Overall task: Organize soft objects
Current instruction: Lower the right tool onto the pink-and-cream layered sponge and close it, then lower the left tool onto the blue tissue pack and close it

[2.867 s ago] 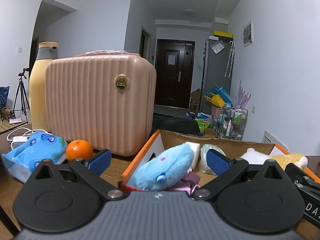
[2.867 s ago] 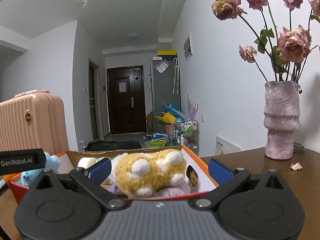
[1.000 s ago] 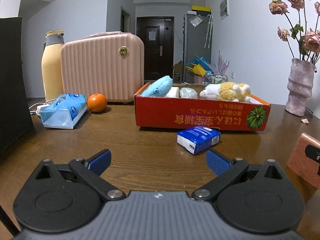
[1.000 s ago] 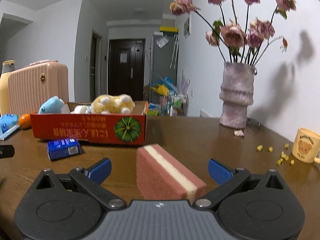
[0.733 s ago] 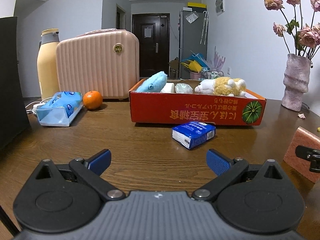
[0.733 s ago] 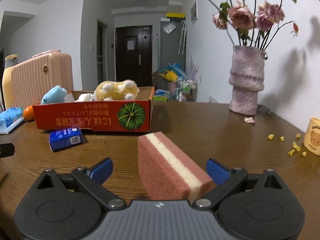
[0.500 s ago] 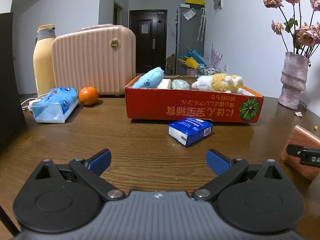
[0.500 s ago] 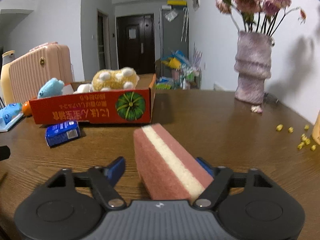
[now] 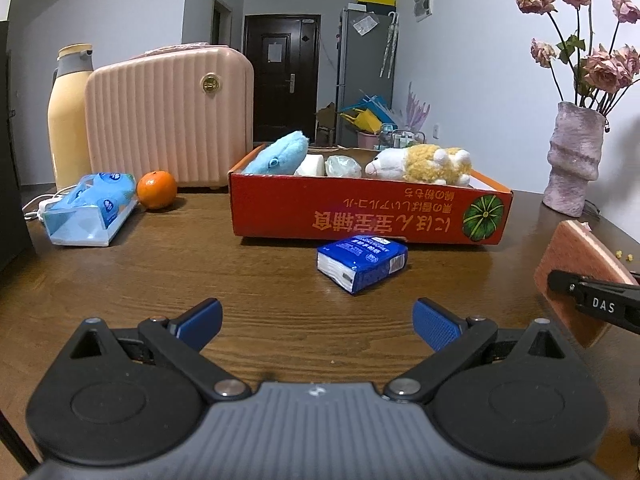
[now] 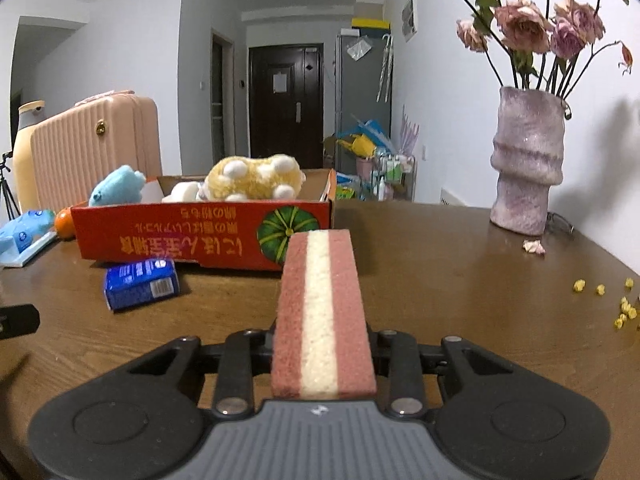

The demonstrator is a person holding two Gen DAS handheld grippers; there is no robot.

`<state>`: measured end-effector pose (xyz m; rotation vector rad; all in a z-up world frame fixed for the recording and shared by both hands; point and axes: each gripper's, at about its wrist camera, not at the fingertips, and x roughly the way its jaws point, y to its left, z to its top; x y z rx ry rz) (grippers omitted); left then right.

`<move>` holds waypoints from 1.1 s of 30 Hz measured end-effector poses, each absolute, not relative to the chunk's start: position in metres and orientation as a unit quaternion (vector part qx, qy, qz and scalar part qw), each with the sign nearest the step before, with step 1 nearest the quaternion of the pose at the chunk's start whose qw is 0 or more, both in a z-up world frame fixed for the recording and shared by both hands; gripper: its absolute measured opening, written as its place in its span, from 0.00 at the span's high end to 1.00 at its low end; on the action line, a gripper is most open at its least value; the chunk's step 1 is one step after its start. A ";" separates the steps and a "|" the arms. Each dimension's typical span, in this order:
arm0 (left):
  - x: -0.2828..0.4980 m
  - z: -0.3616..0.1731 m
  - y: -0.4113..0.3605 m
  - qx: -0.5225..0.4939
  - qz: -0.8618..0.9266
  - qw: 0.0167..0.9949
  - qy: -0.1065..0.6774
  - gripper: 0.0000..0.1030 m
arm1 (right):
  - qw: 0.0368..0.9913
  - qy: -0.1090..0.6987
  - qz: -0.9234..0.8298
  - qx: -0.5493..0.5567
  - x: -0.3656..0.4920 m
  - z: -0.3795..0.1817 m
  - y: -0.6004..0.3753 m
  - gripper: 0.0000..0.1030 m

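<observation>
Sponge (image 10: 322, 308) newly clamped; plush toys (image 9: 420, 165) in red box (image 9: 360, 216).

A coarse, porous sponge (image 10: 320, 304) of pink and cream layers, a printed cardboard box (image 9: 360, 216) of fuzzy plush toys (image 9: 420, 164), a glossy plastic-wrapped tissue pack (image 9: 362, 258) and a rough matt vase (image 10: 526, 164) share a polished wood-grain counter (image 9: 200, 276).
</observation>
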<state>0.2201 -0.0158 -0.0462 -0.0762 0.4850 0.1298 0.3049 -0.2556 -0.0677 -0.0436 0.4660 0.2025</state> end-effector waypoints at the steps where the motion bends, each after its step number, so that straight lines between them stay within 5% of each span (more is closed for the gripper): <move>1: 0.222 -0.046 -0.016 -0.037 0.065 0.968 0.239 0.00 | 0.968 0.228 0.099 -0.021 0.306 -0.067 -0.255 0.70; 33: 0.318 -0.058 -0.027 -0.046 0.057 0.957 0.281 0.00 | 0.978 0.195 0.062 0.030 0.359 -0.062 -0.230 0.70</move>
